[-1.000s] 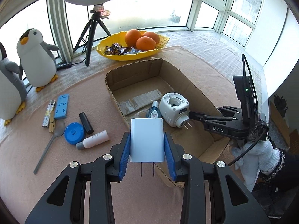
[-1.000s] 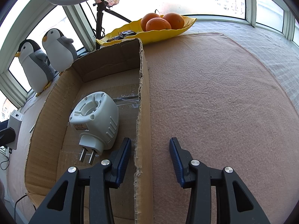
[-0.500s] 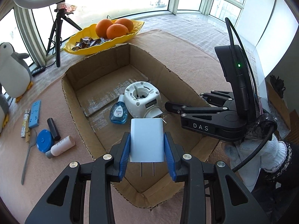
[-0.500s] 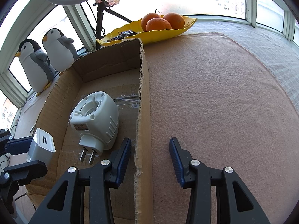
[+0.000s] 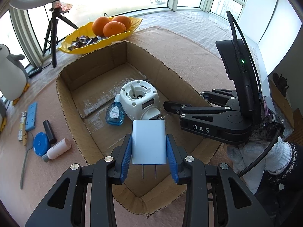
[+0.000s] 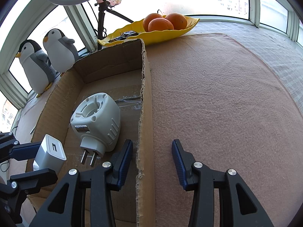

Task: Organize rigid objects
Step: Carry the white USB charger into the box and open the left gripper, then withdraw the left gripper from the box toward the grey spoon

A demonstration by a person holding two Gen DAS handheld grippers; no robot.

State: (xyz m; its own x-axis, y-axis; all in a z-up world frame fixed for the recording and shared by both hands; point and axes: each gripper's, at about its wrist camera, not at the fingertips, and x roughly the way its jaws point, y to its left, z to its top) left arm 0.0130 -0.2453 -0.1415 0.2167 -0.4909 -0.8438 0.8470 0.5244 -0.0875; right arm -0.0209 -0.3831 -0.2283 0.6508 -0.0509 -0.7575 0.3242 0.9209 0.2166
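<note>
left gripper (image 5: 149, 158) clamps white charger (image 5: 149, 141) (prongs toward camera) | right gripper (image 6: 151, 159) agape, straddling box wall (image 6: 144, 113)

The left gripper (image 5: 149, 152) has carried the white USB charger (image 5: 149, 141) from beside the cardboard box (image 5: 62, 94) to above its near end. It now shows in the right wrist view (at the lower left), near the white plug-in device (image 6: 98, 121).

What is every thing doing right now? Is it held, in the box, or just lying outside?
White charger: held by left tool, over box.
Right tool: open, straddling box wall.
Cardboard box: open.
White plug-in device: in box.
Blue bottle: in box, lying.
Blue lid: outside.
</note>
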